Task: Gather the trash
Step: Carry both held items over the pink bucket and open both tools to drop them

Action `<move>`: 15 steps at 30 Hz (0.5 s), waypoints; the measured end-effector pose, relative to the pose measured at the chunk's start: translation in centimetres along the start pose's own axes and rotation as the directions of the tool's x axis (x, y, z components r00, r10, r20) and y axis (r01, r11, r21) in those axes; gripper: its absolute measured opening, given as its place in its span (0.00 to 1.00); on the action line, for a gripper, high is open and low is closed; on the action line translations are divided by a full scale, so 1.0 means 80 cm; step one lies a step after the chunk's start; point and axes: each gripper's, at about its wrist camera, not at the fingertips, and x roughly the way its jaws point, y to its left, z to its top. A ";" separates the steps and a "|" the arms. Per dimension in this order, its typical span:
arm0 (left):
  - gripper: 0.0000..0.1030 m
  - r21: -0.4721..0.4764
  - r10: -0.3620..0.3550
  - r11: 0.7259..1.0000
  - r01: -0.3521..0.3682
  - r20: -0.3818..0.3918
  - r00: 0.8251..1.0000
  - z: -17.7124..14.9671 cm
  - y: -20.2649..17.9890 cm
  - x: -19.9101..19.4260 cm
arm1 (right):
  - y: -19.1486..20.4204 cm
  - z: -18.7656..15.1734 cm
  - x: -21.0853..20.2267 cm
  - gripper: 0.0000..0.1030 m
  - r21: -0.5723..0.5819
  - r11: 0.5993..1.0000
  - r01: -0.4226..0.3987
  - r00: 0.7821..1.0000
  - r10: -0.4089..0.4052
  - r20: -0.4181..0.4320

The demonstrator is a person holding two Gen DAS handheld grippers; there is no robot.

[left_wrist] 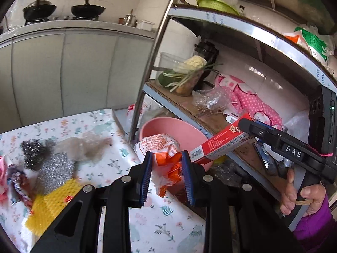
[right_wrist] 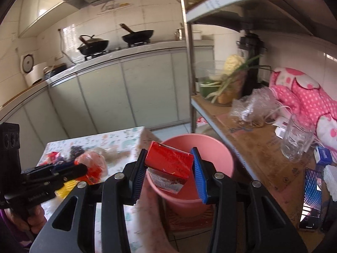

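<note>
My left gripper [left_wrist: 166, 174] is shut on a crumpled orange and white plastic bag [left_wrist: 166, 160] and holds it at the table's right edge, next to the pink bucket [left_wrist: 174, 127]. My right gripper [right_wrist: 169, 174] is shut on a red carton box [right_wrist: 169, 164] and holds it over the pink bucket [right_wrist: 212, 147]. The box [left_wrist: 219, 145] also shows in the left wrist view, slanting above the bucket's rim, with the right gripper's body [left_wrist: 280, 145] behind it. The left gripper's body [right_wrist: 48, 175] shows in the right wrist view at the left.
On the floral table [left_wrist: 101, 122] lie a clear plastic bag [left_wrist: 84, 147], a steel scourer [left_wrist: 36, 154], a yellow mat [left_wrist: 50, 204] and red wrappers [left_wrist: 19, 181]. A metal shelf rack [left_wrist: 151, 57] stands right of the bucket with vegetables, pink cloth and a glass mug [right_wrist: 296, 139].
</note>
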 end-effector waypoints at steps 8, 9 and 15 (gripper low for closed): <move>0.27 -0.002 -0.035 0.999 0.035 -0.124 0.992 0.015 -0.020 0.127 | -0.036 -0.019 0.067 0.41 0.059 0.998 0.024 0.996 -0.019 -0.090; 0.27 0.001 -0.034 0.999 0.035 -0.136 0.990 0.016 -0.021 0.139 | -0.034 -0.022 0.071 0.41 0.058 0.998 0.024 0.995 -0.018 -0.102; 0.29 0.004 -0.007 1.000 0.008 -0.215 0.977 0.007 -0.020 0.186 | -0.033 -0.037 0.100 0.41 0.066 0.998 0.024 0.984 -0.012 -0.180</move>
